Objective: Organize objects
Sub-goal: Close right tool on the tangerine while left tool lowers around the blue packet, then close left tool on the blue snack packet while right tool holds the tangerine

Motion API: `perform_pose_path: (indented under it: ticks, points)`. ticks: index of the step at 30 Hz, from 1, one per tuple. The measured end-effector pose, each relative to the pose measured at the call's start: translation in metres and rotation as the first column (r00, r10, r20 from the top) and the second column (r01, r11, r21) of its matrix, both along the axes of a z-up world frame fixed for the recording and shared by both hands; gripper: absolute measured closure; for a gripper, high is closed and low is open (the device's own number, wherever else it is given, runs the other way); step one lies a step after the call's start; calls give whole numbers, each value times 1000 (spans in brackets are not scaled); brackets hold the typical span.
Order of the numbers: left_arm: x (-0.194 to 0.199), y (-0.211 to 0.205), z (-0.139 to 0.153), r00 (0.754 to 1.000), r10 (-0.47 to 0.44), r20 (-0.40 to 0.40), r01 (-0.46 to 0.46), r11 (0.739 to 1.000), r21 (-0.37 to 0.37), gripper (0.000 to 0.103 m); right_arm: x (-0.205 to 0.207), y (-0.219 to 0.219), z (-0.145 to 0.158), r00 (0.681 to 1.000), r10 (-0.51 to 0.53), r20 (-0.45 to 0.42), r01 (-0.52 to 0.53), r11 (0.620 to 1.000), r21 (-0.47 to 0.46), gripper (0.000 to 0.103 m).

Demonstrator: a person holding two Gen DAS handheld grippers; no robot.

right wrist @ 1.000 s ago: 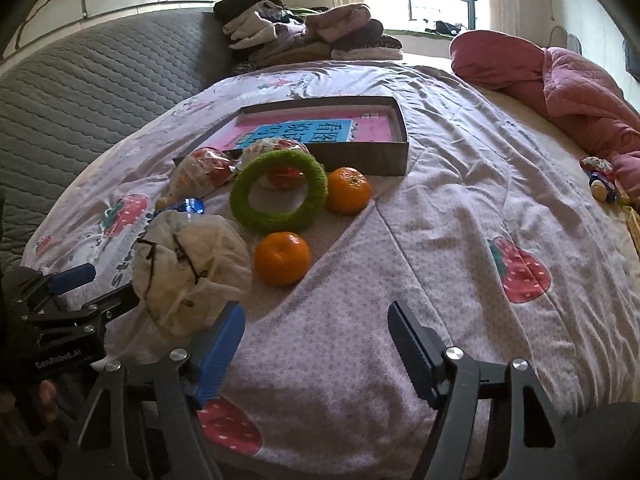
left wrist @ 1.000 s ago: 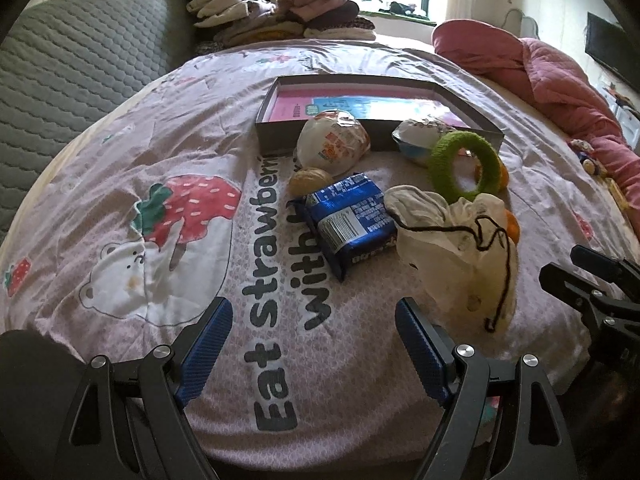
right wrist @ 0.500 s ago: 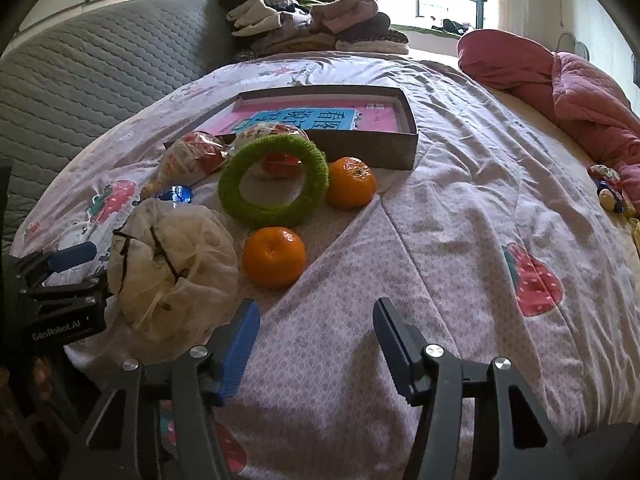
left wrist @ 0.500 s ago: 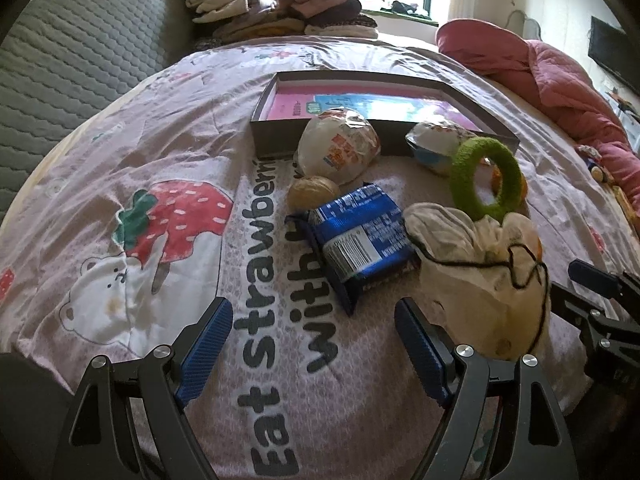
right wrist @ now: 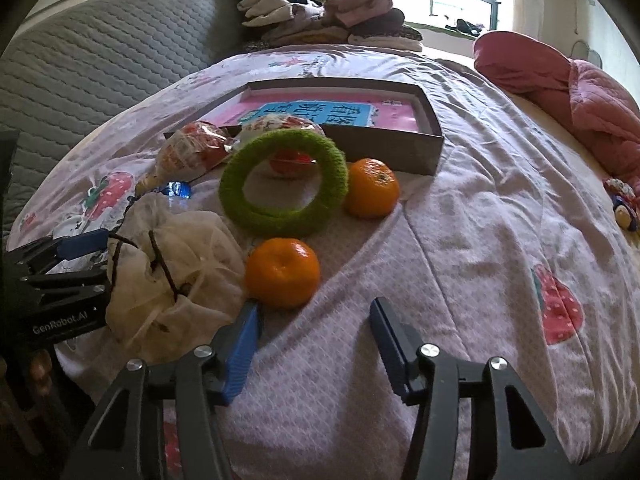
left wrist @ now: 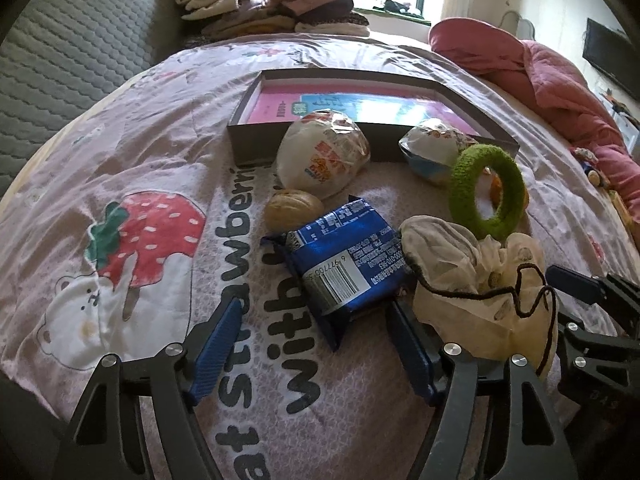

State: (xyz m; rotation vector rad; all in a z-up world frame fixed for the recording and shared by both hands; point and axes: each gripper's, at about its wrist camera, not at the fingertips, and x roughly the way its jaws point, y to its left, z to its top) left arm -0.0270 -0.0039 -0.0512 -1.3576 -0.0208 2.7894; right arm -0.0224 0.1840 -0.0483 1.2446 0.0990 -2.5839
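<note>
Left claw (left wrist: pixel 316 340): wide, jaws closing, empty; blue packet's (left wrist: pixel 340 264) near corner lies between its tips.
Right claw (right wrist: pixel 314 344): half open, closing, empty, just short of near orange (right wrist: pixel 282 272).
Box (right wrist: pixel 416 152): on bed (right wrist: pixel 460 240); ring (right wrist: pixel 284 182), far orange (right wrist: pixel 372 188), wrapped snacks (left wrist: pixel 322 158) before it.
Pouch (right wrist: pixel 176 272): left of near orange.

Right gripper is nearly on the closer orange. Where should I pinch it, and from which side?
Grip the nearer orange across its widest middle, coming straight ahead and down from the near side. It is round with its dimpled top facing up, so any level pair of sides works. The right gripper, jaws closing and empty, sits slightly right of it; shift left, keeping the left finger clear of the cream drawstring bag.
</note>
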Motion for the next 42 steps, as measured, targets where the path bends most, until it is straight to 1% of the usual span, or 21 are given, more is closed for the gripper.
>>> perform_pose_path:
  ticks: [4, 8, 13, 18, 26, 32, 42]
  points:
    - [-6, -3, 0, 1000, -1, 4, 1, 1000, 22, 29, -5, -6, -1, 1000, 20, 0, -20, 1000, 2, 53]
    - [-12, -6, 0, 1000, -6, 7, 6, 999, 49, 35, -8, -12, -2, 999, 37, -3, -37, 999, 17, 57]
    - [-22, -5, 0, 1000, -16, 8, 16, 998, 54, 37, -15, -16, -2, 999, 43, 2, -43, 999, 17, 58]
    - [-30, -2, 0, 1000, -29, 8, 29, 998, 47, 42, -21, -17, -3, 999, 48, 5, -48, 999, 15, 63]
    - [-30, -5, 2, 999, -39, 14, 37, 996, 81, 53, -21, -13, -2, 998, 55, 6, -55, 998, -6, 64]
    - [-20, -14, 5, 999, -43, 24, 39, 989, 142, 54, -18, -7, 0, 999, 44, 8, -44, 998, -34, 64]
    - [-8, -17, 7, 998, -53, 19, 49, 987, 153, 54, -13, -1, 4, 999, 39, 7, -39, 997, -65, 65]
